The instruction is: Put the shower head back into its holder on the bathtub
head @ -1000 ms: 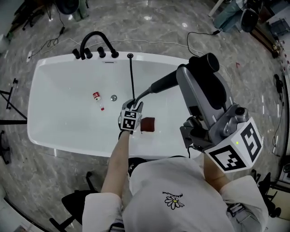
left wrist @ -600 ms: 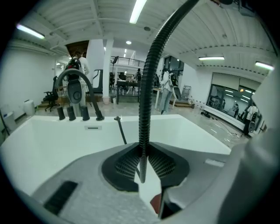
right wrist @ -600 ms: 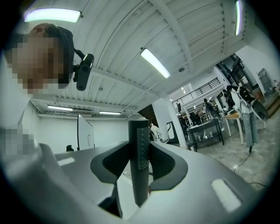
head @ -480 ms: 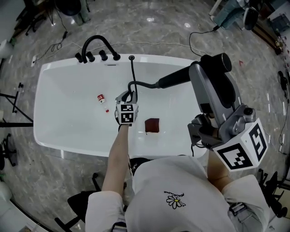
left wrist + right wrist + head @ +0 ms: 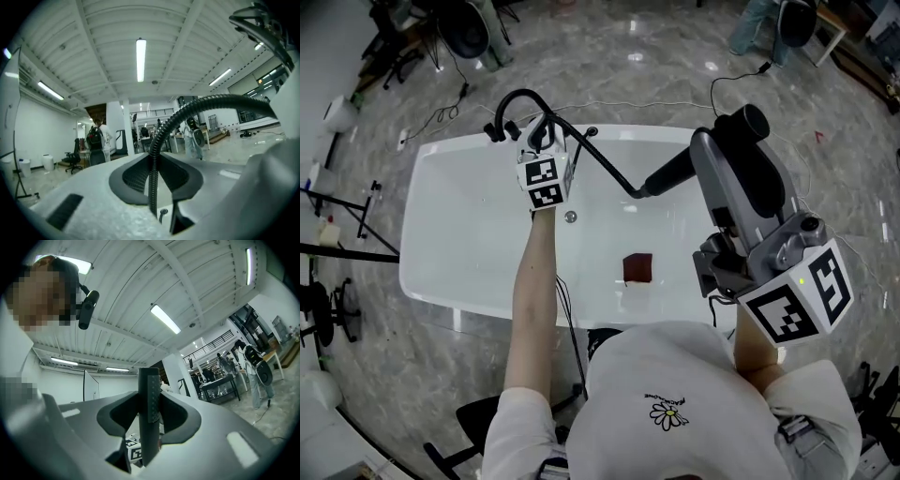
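— Head view first: where is the shower head (image 5: 668, 174)?

— Up above the bathtub (image 5: 431, 202), not yet in its holder. It lies crosswise in the right gripper (image 5: 149, 423), whose jaws are pressed on the dark handle. The handle sticks out past them on both sides.

— And the left gripper (image 5: 154, 187)?

— Its jaws are pinching the ribbed hose (image 5: 153, 159), which runs from them across to the handle's tail.

— What could go wrong from here?

— I see 3 risks. The handle is round and held by only 2 narrow pads, so it could swivel or slide as it tips toward the holder (image 5: 591, 132). I take the holder to be the small dark ring on the rim just right of the left jaws. The hose also looks fairly straight between the 2 grippers, so pulling them apart might drag it through the left jaws or twist the handle. And slack fed back badly could kink instead of sliding down.

— Anything in the way?

— The arched black tap (image 5: 522, 93) stands right at the left jaws, so the hose or that gripper could hook it. Below both pairs of jaws, in the tub, lie a drain (image 5: 570, 217) and a reddish-brown block (image 5: 637, 267). Neither blocks the route. Cables trail on the floor well beyond.
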{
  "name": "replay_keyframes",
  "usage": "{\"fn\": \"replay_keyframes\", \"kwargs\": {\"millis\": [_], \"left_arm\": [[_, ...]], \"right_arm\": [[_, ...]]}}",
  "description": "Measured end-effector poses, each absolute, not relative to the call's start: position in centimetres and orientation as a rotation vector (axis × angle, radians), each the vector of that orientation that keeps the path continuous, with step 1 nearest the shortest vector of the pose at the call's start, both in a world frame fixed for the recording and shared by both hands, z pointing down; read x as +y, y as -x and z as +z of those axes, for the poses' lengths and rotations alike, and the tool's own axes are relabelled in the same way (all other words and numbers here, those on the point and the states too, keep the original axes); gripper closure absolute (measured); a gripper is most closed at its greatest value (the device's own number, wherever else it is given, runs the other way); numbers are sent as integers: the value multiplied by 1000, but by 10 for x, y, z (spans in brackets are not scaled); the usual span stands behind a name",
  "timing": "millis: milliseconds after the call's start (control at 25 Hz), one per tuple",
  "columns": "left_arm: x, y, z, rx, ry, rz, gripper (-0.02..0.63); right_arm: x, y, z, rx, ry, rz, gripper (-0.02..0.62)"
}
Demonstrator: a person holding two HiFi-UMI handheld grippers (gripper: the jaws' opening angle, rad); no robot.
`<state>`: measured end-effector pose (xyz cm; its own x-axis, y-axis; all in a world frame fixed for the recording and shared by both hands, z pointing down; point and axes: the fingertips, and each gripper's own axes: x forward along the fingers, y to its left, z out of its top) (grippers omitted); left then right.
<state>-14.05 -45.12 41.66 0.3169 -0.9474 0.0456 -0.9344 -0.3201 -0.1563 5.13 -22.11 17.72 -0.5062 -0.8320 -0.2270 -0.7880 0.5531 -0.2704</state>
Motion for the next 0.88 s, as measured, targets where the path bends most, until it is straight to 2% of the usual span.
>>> {"fn": "replay_keyframes", "kwargs": {"millis": [520, 880], "left_arm": [[-479, 71, 204, 1423, 2224, 81, 545], [-524, 62, 218, 1342, 2210, -65, 545]], "right_arm": [[-231, -72, 171, 2380, 1332, -126, 454], [-271, -77, 192, 2357, 1381, -173, 454]]}}
